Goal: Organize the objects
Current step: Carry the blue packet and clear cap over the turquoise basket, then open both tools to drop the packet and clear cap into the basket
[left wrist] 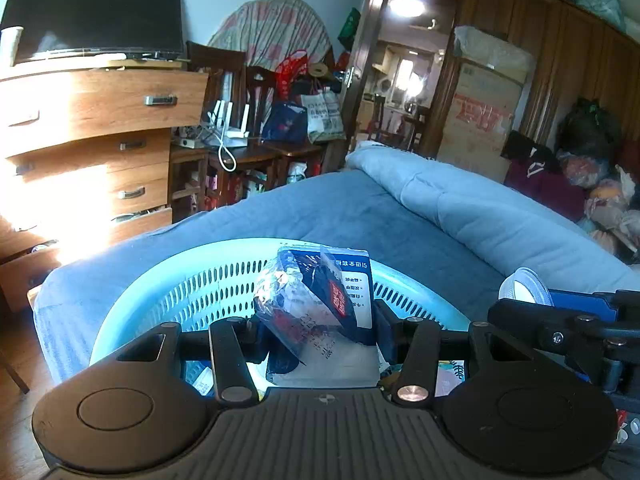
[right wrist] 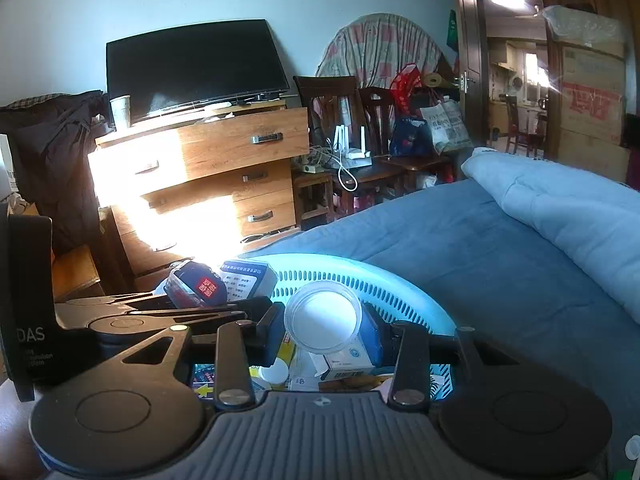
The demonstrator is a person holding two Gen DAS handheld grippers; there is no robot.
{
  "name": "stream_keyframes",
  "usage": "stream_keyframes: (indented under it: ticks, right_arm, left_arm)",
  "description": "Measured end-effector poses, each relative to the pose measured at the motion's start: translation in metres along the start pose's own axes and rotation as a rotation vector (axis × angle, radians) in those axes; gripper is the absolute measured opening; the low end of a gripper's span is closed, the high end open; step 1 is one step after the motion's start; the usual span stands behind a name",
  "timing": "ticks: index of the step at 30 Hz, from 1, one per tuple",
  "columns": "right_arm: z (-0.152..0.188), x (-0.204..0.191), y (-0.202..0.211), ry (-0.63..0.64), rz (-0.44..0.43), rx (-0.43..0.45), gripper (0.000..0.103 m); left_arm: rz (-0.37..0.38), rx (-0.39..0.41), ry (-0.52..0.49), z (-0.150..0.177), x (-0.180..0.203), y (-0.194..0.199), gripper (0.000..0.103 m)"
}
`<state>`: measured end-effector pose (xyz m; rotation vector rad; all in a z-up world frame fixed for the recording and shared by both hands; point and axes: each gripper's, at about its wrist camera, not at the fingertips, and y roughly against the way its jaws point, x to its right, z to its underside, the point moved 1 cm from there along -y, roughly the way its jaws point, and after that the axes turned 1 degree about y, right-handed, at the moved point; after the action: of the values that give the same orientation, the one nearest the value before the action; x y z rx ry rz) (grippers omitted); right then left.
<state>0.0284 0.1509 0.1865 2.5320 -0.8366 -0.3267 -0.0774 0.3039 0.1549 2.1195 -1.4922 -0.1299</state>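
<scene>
A light blue slotted basket [left wrist: 160,268] stands on the blue bed. Above it, my left gripper [left wrist: 320,332] is shut on a plastic-wrapped dark packet with a red label [left wrist: 316,300]; a blue-and-white box [left wrist: 356,280] is bundled against it. In the right wrist view my right gripper [right wrist: 325,332] is shut on a round clear plastic tub with a white inside [right wrist: 324,316], held over the basket [right wrist: 384,280]. The left gripper [right wrist: 232,306] with its packet [right wrist: 200,288] shows to the left there. The right gripper [left wrist: 532,308] and tub [left wrist: 524,286] show at the right of the left wrist view.
Several small boxes, papers and a white cap [right wrist: 276,372] lie inside the basket. A folded pale quilt [left wrist: 480,208] crosses the bed. Beyond the bed stand a wooden dresser [left wrist: 100,140] with a television [left wrist: 96,12], chairs, a cluttered low table [left wrist: 240,148] and cardboard boxes [left wrist: 480,116].
</scene>
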Motion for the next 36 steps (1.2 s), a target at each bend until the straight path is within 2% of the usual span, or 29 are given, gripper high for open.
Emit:
stream_keyframes:
  ticks: [36]
  right_arm:
    - [-0.004,0.001,-0.008,0.002,-0.001,0.001,0.043]
  left_arm:
    - [-0.019,-0.014,0.006,0.002,-0.017,-0.017,0.050]
